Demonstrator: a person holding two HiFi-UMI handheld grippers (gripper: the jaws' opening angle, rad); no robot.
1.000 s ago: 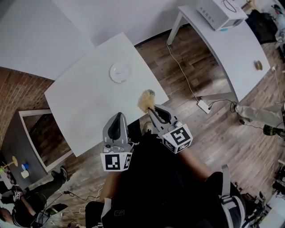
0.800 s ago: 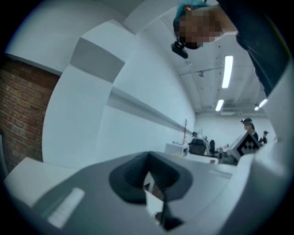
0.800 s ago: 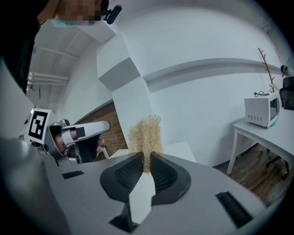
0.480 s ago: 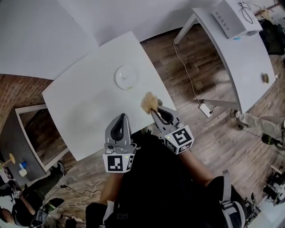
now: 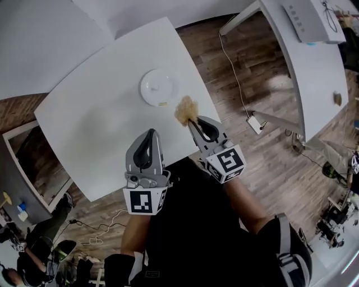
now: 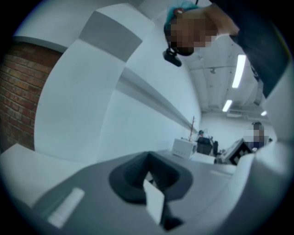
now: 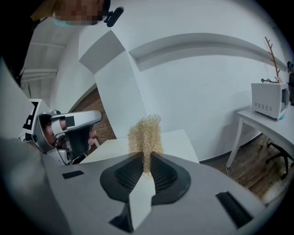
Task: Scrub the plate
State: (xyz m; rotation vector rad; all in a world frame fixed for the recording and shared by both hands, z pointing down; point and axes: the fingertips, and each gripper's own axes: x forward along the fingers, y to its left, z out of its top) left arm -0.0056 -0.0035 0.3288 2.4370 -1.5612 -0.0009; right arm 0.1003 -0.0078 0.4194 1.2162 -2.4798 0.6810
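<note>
A white plate (image 5: 156, 86) lies on the white table (image 5: 95, 129), toward its far right part, with a small brownish speck on its near rim. My right gripper (image 5: 194, 120) is shut on a tan fibrous scrubber (image 5: 184, 110), which hovers just near-right of the plate, above the table's edge. In the right gripper view the scrubber (image 7: 145, 134) sticks up from the shut right gripper (image 7: 148, 159). My left gripper (image 5: 148, 136) is shut and empty, over the table's near edge, well short of the plate. The left gripper (image 6: 149, 169) view shows only wall and ceiling.
A second white table (image 5: 314, 61) with a white appliance (image 5: 307, 17) stands at the right. A cable and power strip (image 5: 255, 122) lie on the wooden floor between the tables. A microwave (image 7: 268, 101) shows in the right gripper view.
Both grippers have come forward toward the plate; the scrubber now sits close beside its near-right rim. Both grippers stay shut.
</note>
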